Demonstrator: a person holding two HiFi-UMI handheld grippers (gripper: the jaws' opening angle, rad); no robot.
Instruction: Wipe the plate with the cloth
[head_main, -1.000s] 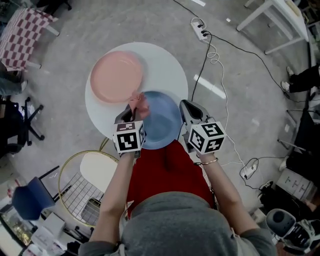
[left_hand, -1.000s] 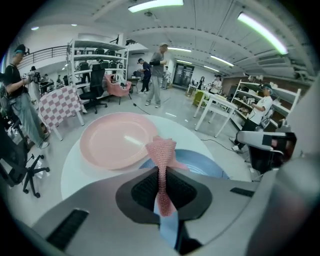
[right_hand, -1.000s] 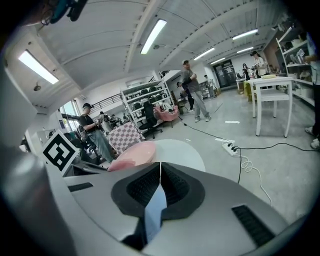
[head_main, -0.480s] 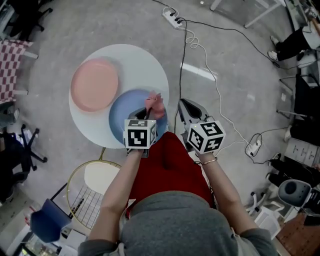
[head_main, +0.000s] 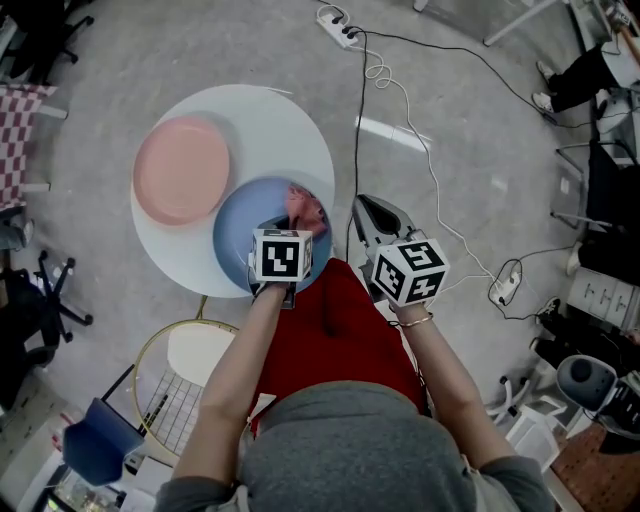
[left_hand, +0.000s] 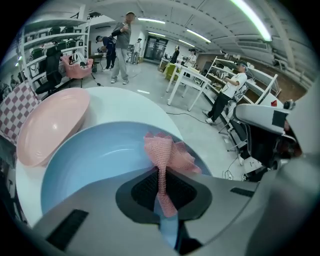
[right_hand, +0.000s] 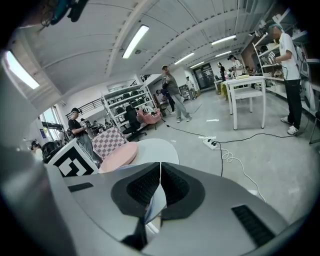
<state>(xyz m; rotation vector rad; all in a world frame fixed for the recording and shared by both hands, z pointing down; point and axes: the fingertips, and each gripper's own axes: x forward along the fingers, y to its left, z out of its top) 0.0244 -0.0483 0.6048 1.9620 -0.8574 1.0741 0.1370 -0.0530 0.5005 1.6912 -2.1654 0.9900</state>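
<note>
— Where's the cloth?

— The pink cloth (left_hand: 167, 152) is in the left gripper (left_hand: 161, 175). The jaws are clamped on a narrow fold of it, and the rest fans out past the tips over the right part of the blue plate (head_main: 240, 228) (whether it presses on the plate or hangs just above it, I can't tell).

— And the plate itself?

— It sits on the near side of the round white table (head_main: 285, 125), with its near rim reaching the table's edge. A pink plate (head_main: 180, 168) lies to its far left. The two rims meet, though I can't tell whether one overlaps the other.

— The other gripper?

— The right gripper (head_main: 366, 215) is held just right of the table, off its edge and over the grey floor (head_main: 480, 150). Its jaws are pressed together with nothing between them.

— Anything else around?

— A black cable (head_main: 358, 120) runs across the floor from a white power strip (head_main: 335, 22) at the far side and passes right of the table. A wire-framed chair (head_main: 185, 370) with a pale seat stands at the table's near left.
</note>
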